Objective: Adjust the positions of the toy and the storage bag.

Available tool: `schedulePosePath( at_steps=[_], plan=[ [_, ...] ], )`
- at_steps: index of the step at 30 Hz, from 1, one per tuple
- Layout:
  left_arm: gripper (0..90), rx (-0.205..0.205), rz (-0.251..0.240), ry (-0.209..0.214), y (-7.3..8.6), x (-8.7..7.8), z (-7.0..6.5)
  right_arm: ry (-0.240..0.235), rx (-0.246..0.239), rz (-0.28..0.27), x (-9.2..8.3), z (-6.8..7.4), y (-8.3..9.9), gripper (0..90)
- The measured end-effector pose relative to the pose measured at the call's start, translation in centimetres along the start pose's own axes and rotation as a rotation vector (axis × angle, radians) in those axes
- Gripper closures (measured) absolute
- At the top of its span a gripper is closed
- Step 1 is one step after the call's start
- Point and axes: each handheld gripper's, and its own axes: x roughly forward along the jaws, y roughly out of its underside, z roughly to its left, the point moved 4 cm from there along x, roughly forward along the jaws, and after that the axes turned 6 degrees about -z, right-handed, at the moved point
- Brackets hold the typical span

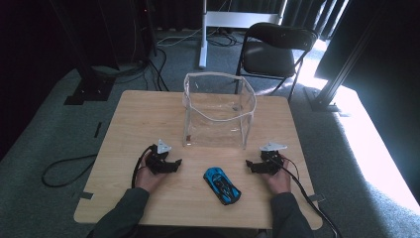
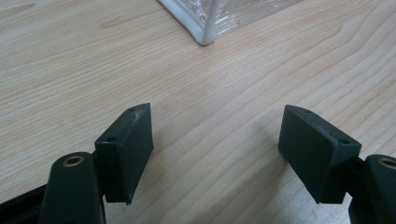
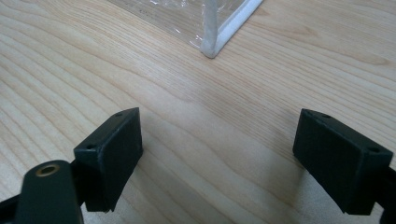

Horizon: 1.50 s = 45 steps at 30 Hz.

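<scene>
A blue toy car (image 1: pixel 222 185) lies on the wooden table (image 1: pixel 138 116) near its front edge, between my two hands. Behind it stands a clear plastic bag (image 1: pixel 218 110) with white edging, its top open. My left gripper (image 1: pixel 173 163) rests on the table left of the car, jaws open and empty. To the right of the car my right gripper (image 1: pixel 250 165) rests open and empty too. In the left gripper view a bottom corner of the bag (image 2: pixel 205 37) lies beyond my left gripper (image 2: pixel 217 133). A bag corner (image 3: pixel 212 46) also shows past my right gripper (image 3: pixel 219 142).
A black folding chair (image 1: pixel 272 52) stands behind the table on grey carpet. A white stand (image 1: pixel 203 34) and dark frame posts (image 1: pixel 341 64) are farther back. Cables (image 1: pixel 62 171) trail over the floor at the left.
</scene>
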Motion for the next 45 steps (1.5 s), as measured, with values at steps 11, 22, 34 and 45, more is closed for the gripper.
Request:
schedulePosePath(
  at_steps=[11,22,34,45],
  plan=[
    [27.2,0.001,0.002,0.000,0.0,0.0,0.0,0.009,0.010,-0.011,-0.1,-0.2,0.0,20.4],
    [29.0,0.022,0.024,0.022,-0.4,0.2,-0.2,0.026,0.023,-0.017,-0.3,-0.2,-0.2,39.5],
    [49.4,0.010,-0.036,0.000,-3.4,0.4,1.0,0.002,0.011,-0.083,-0.7,-0.5,-3.1,58.8],
    [58.9,0.017,-0.053,0.019,-5.9,2.5,0.0,-0.036,0.014,-0.119,0.8,0.0,-5.1,68.8]
  ],
)
